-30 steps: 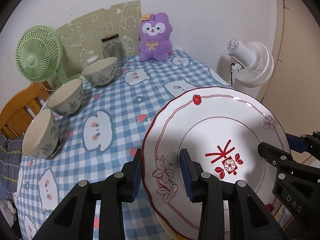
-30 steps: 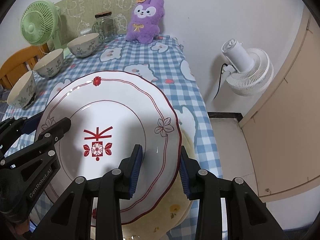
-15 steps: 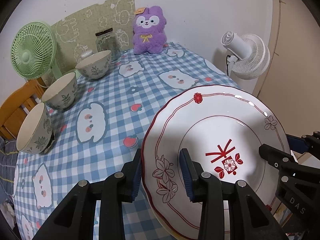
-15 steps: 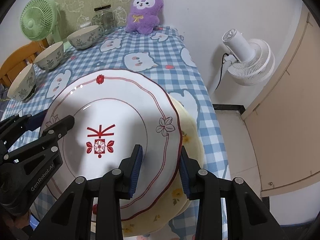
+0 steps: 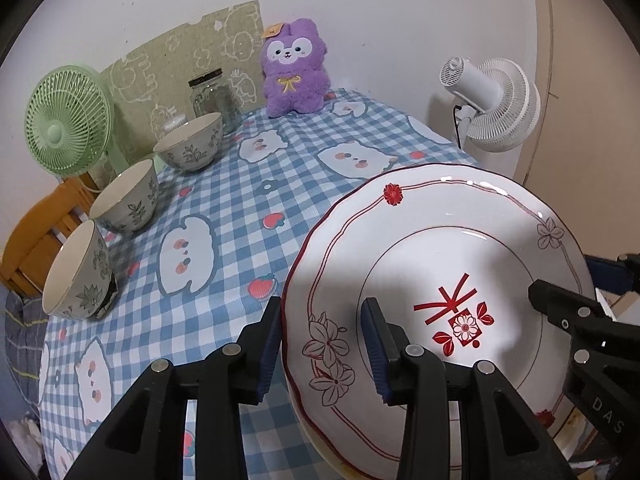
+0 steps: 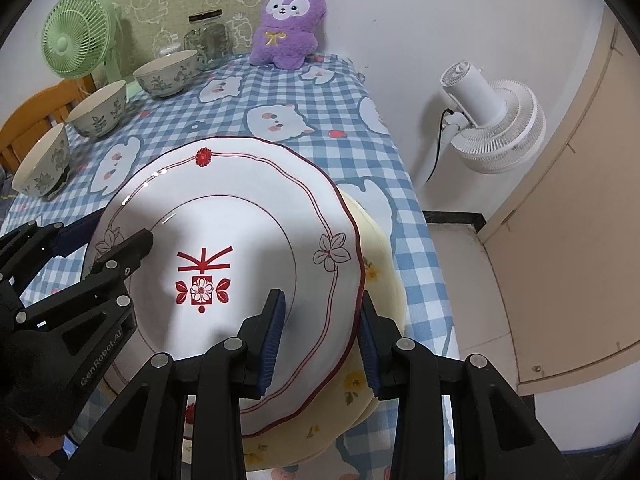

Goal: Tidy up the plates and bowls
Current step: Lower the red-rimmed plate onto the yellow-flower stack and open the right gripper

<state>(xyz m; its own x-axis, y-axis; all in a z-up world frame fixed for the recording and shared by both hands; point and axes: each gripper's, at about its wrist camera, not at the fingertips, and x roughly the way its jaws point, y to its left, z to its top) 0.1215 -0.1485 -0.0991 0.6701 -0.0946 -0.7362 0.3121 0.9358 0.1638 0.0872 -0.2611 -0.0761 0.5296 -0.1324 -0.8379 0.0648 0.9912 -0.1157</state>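
Observation:
A white plate with red flower trim [image 5: 460, 248] [image 6: 240, 216] is held between both grippers. My left gripper [image 5: 320, 348] straddles its left rim, one finger above and one below. My right gripper [image 6: 320, 338] straddles its right rim the same way. The plate sits low over a cream floral plate [image 6: 380, 320] near the table's front right edge; whether they touch I cannot tell. Three leaf-patterned bowls [image 5: 76, 276] [image 5: 128, 196] [image 5: 192, 140] stand apart in a row along the table's left side.
The table has a blue checked cloth [image 5: 240, 200]. At the back stand a green fan [image 5: 66, 120], a glass jar [image 5: 212, 96] and a purple plush toy [image 5: 294, 68]. A white fan [image 6: 492, 120] stands on the floor right of the table. A wooden chair [image 5: 36, 232] is at left.
Both grippers have lowered the red-trimmed plate toward the table, down over the cream floral plate. More of the cream plate shows in the right wrist view.

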